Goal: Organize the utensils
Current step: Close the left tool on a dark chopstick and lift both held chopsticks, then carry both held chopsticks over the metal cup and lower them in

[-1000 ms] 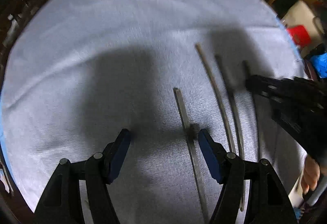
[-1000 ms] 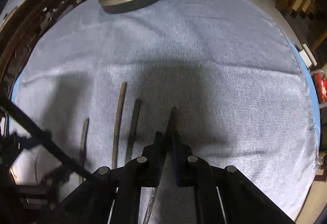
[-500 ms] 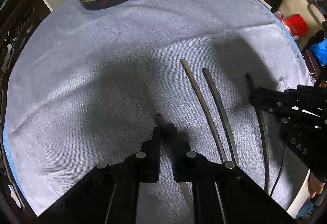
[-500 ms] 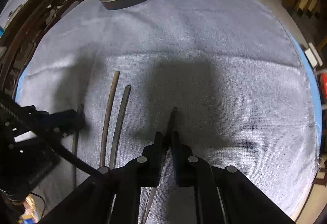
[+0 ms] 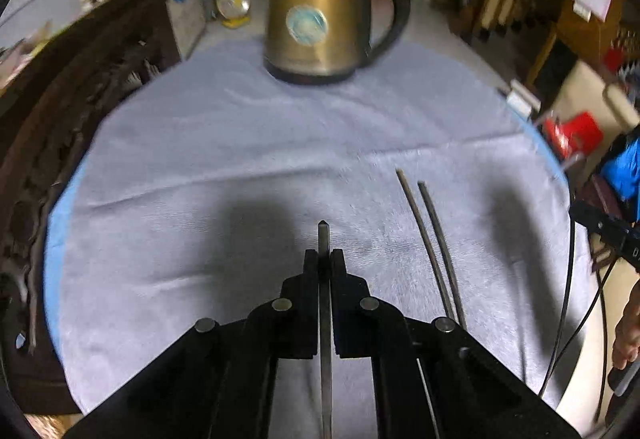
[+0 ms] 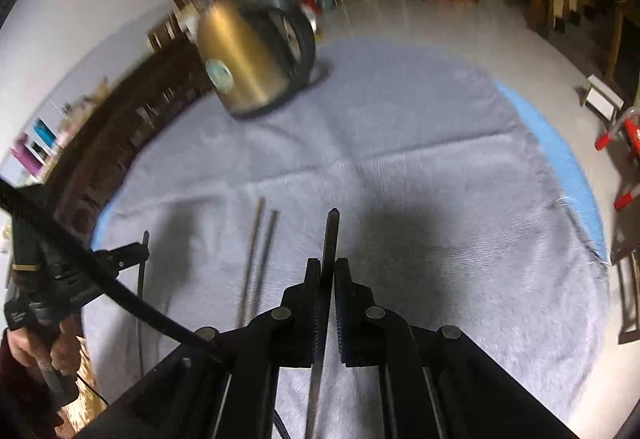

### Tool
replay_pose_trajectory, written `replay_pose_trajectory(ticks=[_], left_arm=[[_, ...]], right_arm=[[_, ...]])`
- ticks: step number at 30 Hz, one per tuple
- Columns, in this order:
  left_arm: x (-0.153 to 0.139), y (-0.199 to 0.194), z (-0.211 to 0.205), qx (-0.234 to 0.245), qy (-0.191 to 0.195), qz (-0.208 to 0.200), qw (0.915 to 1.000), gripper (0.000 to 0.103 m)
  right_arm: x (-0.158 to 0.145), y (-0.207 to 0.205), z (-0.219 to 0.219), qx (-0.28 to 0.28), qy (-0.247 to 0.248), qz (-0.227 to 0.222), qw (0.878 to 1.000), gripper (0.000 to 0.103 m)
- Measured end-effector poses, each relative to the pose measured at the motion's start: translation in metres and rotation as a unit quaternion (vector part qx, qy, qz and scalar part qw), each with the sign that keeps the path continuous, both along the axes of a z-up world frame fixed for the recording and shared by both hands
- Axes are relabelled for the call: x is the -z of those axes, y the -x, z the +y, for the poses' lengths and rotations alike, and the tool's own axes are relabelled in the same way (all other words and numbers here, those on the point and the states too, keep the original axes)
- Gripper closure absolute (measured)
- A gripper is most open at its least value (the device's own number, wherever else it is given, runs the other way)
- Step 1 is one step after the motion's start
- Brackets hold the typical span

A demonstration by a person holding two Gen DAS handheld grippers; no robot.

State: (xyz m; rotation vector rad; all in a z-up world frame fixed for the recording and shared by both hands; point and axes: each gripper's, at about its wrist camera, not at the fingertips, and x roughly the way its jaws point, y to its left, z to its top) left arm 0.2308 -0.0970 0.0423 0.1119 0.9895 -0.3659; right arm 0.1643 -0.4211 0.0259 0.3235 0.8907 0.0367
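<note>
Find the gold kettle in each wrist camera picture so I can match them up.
Left wrist: the gold kettle stands top centre, at the far edge of the grey cloth.
Right wrist: the kettle stands upper left, tilted by the lens.
Shared landmark: the pair of chopsticks lying on the cloth.

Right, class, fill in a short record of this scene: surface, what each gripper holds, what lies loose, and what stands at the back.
surface: grey-blue cloth over a round table
left gripper: jaws shut on a thin dark metal chopstick
right gripper: jaws shut on a second dark chopstick
loose: pair of dark chopsticks lying side by side on the cloth
back: brass-coloured electric kettle with black handle, upright
</note>
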Motion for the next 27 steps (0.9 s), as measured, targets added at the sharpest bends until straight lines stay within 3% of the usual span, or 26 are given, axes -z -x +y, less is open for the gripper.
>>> replay_pose_trajectory(ticks=[6, 11, 20, 24, 27], left_arm=[[-0.042, 0.059, 0.055, -0.032, 0.028, -0.073, 0.9964, 0.098], [-0.049, 0.109, 0.074, -0.041, 0.051, -0.129, 0.9894, 0.098], [-0.069, 0.185, 0.086, -0.056, 0.096, -0.196, 0.9742, 0.098], [-0.077, 0.206, 0.093, -0.059, 0.119, -0.211, 0.9685, 0.098], [-0.084, 0.225, 0.098, -0.062, 0.140, -0.216, 0.9644, 0.098]], right_arm=[[-0.039, 0.067, 0.019, 0.017, 0.032, -0.088, 0.995, 0.096], [-0.059, 0.113, 0.041, 0.022, 0.051, -0.136, 0.989, 0.096], [-0.078, 0.192, 0.059, 0.037, 0.016, -0.222, 0.974, 0.096], [-0.084, 0.215, 0.065, 0.051, -0.012, -0.266, 0.963, 0.096], [-0.086, 0.231, 0.068, 0.066, -0.032, -0.312, 0.947, 0.096]])
